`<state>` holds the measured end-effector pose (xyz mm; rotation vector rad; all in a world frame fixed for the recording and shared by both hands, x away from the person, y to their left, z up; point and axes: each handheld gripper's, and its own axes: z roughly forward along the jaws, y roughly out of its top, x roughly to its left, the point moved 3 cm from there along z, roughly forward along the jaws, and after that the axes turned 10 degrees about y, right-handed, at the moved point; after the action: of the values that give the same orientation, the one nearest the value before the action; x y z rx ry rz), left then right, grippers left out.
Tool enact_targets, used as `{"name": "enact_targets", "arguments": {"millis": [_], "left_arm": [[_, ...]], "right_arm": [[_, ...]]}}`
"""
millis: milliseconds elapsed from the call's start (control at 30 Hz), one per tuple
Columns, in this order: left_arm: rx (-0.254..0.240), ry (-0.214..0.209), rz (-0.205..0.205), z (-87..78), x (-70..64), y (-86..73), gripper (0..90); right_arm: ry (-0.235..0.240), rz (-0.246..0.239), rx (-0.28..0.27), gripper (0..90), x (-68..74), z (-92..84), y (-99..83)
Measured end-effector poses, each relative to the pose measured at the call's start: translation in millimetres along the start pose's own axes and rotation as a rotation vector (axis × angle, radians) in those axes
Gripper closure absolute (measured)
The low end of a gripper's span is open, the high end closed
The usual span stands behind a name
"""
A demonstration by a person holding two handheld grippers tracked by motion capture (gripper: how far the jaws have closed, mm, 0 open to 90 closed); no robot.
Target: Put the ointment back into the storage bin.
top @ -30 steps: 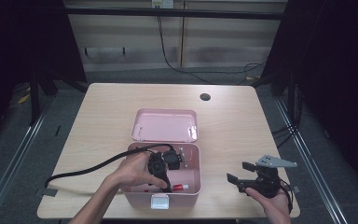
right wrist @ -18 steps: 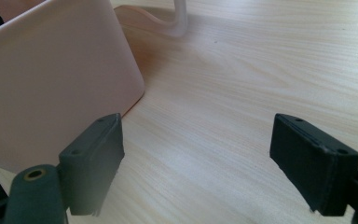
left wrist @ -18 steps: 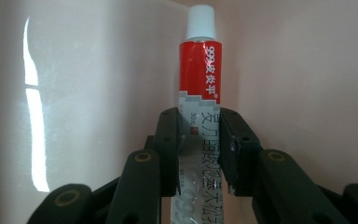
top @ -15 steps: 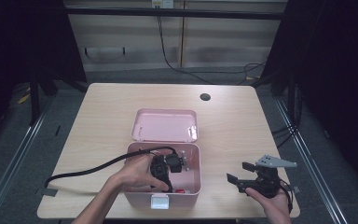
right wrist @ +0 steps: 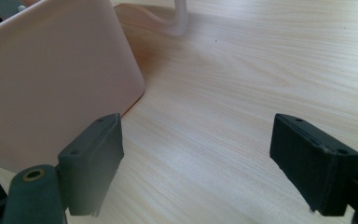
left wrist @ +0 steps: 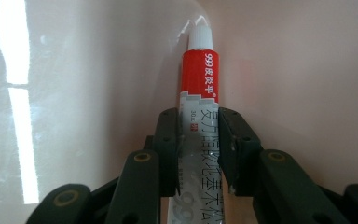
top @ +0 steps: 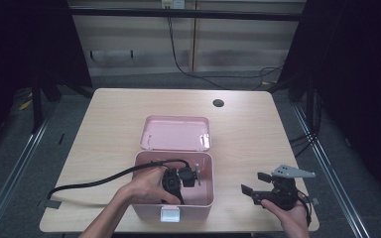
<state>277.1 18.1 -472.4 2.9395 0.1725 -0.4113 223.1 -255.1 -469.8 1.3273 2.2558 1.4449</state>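
Two grippers: one works inside the pink box, the other waits on the counter.

High view, box: a pink storage box (top: 198, 196) sits at lower centre of the counter (top: 114, 124), its lid (top: 174, 133) swung open toward the top of the frame and its white latch (top: 169, 214) facing the bottom edge.
High view, left gripper: the left gripper (top: 177, 177) is dipped into the box, cable trailing off to the lower left.
High view, right gripper: the right gripper (top: 256, 187) rests at lower right, well apart from the box wall.

Left gripper view, tube: an ointment tube (left wrist: 200, 93) with a red band and white cap stands up the middle of the frame against the pink inner wall.
Left gripper view, fingers (left wrist: 168, 144): clenched on the tube's clear lower body, one on each side.
Left gripper view, handling: likely light, soft and glossy, so it may dent or slip; hold the flat mid-body, clear of the cap.

Right gripper view, fingers (right wrist: 95, 161): spread wide with nothing between them, over bare wood.
Right gripper view, obstacles: the box's outer wall fills the upper left; box walls and the open lid crowd any lift.
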Motion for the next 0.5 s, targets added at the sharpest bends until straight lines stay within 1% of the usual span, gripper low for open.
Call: {"name": "enact_targets", "arguments": {"millis": [67,133,167,200,300,433,467,500], "left_arm": [[0.011,-0.002,0.012,0.7,0.8,-0.4,69.9],[0.011,-0.002,0.006,0.4,0.8,-0.5,69.8],[0.007,-0.003,-0.009,0.5,1.5,-0.3,69.7],[0.011,0.004,-0.002,-0.1,3.3,-0.2,69.8],[0.009,0.002,-0.010,1.4,2.8,-0.3,69.6],[0.006,0.000,-0.010,2.0,3.3,-0.3,69.6],[0.002,-0.004,-0.004,1.4,2.7,-0.2,70.9],[0.004,-0.007,0.002,0.4,3.1,-0.2,70.2]], "right_arm": [[-0.001,0.000,-0.001,16.8,-0.1,-0.2,-0.1],[-0.002,0.002,0.000,16.8,-0.6,-0.1,-0.1],[-0.004,0.002,-0.001,16.8,-0.5,-0.2,-0.1],[-0.002,0.000,0.000,16.8,-0.2,-0.2,-0.1],[-0.002,0.002,-0.001,16.8,-0.3,-0.2,0.0],[-0.003,0.002,0.000,16.8,-0.4,-0.1,0.0],[-0.004,0.002,0.000,16.8,-0.4,-0.1,0.0],[-0.003,0.003,0.000,16.8,-0.5,-0.1,-0.1]]}}
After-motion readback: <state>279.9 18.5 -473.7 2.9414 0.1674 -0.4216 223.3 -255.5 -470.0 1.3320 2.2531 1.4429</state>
